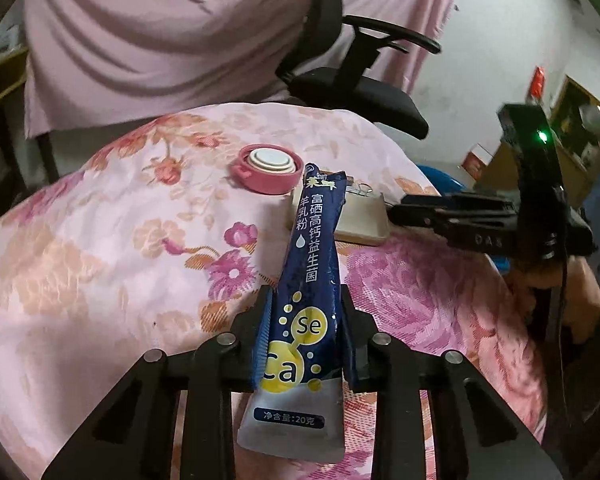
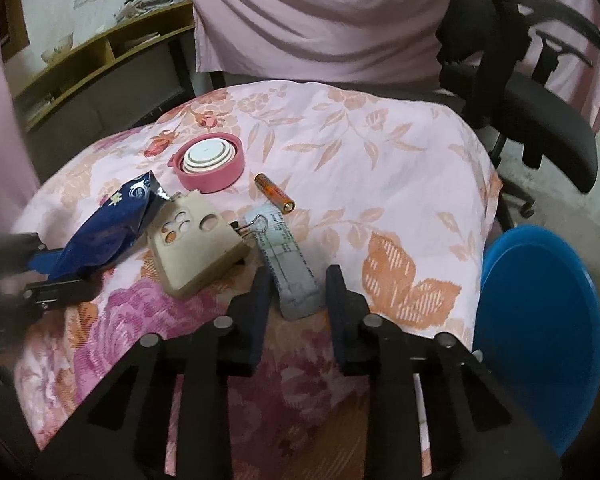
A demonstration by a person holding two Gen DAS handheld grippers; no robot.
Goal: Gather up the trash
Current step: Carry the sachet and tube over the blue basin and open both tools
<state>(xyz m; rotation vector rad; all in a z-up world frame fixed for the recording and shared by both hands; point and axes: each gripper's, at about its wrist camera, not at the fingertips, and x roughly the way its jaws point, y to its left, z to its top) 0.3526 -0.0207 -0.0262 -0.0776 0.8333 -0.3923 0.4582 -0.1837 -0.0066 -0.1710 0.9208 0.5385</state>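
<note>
Covering most of both views is a floral cloth (image 2: 380, 160) draped over a table, with a black chair (image 2: 540, 120) behind it and a blue bin (image 2: 540, 320) low at the right edge, just beside the cloth. Next in size, the left gripper (image 1: 304, 320) is clamped on a navy sachet (image 1: 312, 280), its fingers (image 1: 260, 320) pressed against both sides of the pack near the yellow "Ca" print; the sachet stands up and tilts forward above the cloth, so it looks lifted rather than lying down. The right gripper (image 2: 298, 284) stands with its jaws parted, one either side of the near end of a grey paper strip (image 2: 288, 264) that lies flat on the cloth, not yet pinched. Just left of the strip sits a beige case (image 2: 196, 248), touching or nearly touching a small binder clip (image 2: 256, 226) fixed at the strip's far end. Beyond these rests a pink lid (image 2: 210, 162), and near it, apart from everything, a small orange battery (image 2: 274, 194). By my reading, the step in hand is a double pick: one piece of trash is secured on the left, and the right is lined up for a second. The next move likely calls for closing the right jaws low on the strip without snagging the cloth, then carrying both pieces rightward to the bin. The clip may add weight and swing the strip.
</note>
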